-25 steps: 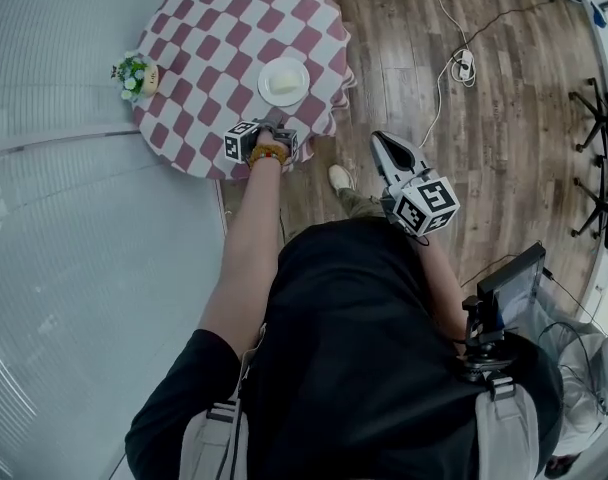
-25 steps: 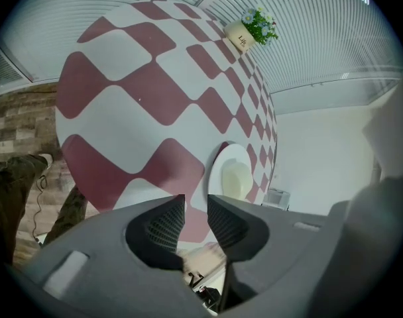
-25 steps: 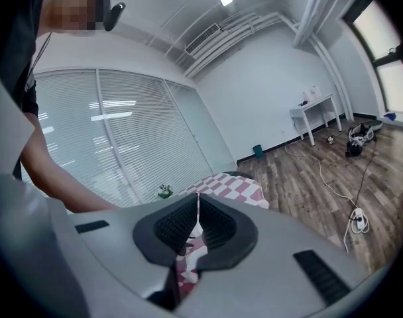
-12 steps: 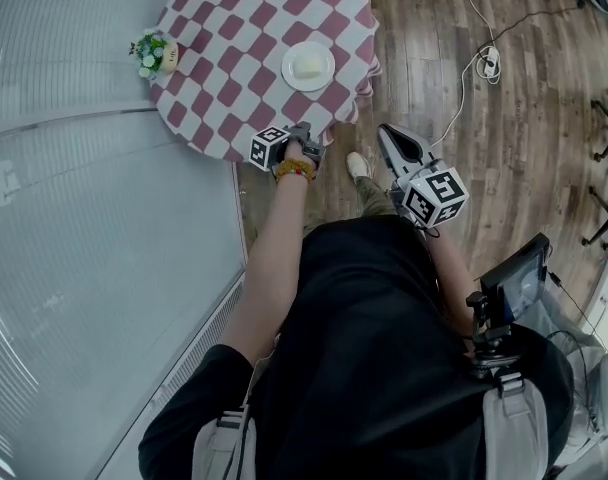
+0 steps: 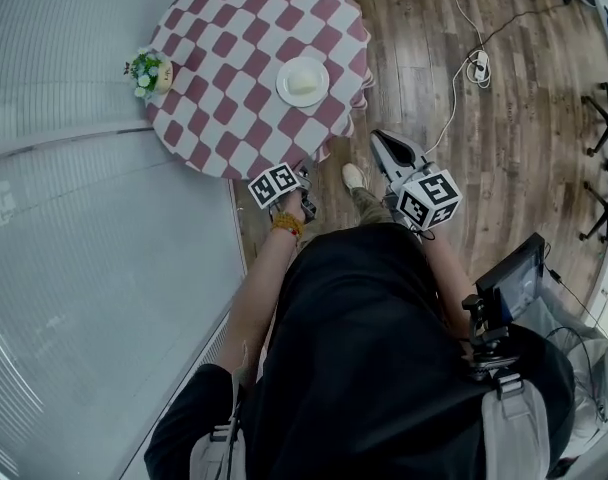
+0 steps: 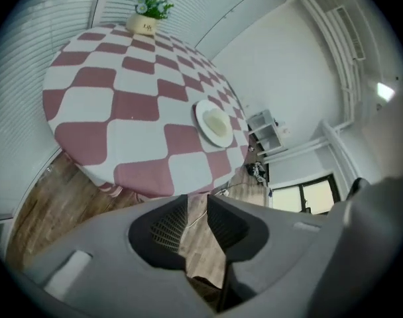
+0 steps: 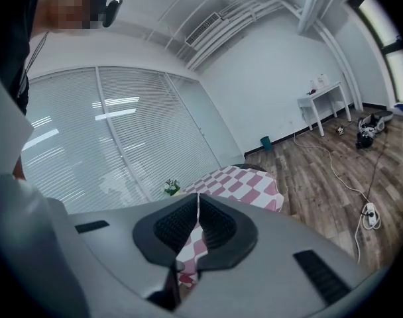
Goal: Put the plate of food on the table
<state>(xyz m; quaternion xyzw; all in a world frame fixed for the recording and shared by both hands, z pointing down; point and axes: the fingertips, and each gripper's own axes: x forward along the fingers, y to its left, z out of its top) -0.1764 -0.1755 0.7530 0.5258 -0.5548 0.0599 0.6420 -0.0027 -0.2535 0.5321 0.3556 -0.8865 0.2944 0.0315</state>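
Plate (image 5: 303,81) with pale food (image 5: 305,76) sat on the round counter (image 5: 219,88), on the red-and-white checked cloth, toward the edge nearest the wood floor (image 5: 504,148). No tool touched it. A small flower pot (image 5: 149,71) stood at the opposite rim of the counter, well apart from the plate. Left tool (image 5: 300,176) was held just off the counter's near edge, above the floor and clear of the cloth. In the left gripper view the left tool (image 6: 197,204) had its jaws released, a narrow gap between them, only floor showing through, nothing grasped; the plate (image 6: 215,123) and food (image 6: 219,122) lay beyond on the counter (image 6: 122,98), and the flower pot (image 6: 150,15) at the far rim. Right tool (image 5: 382,144) was held over the floor beside the person's shoe (image 5: 353,176), apart from the counter. In the right gripper view the right tool (image 7: 199,205) had its jaws clenched together, only a thin slit between them, holding nothing; the flower pot (image 7: 170,188) showed past them. A power strip (image 5: 478,65) with a white cable lay on the floor.
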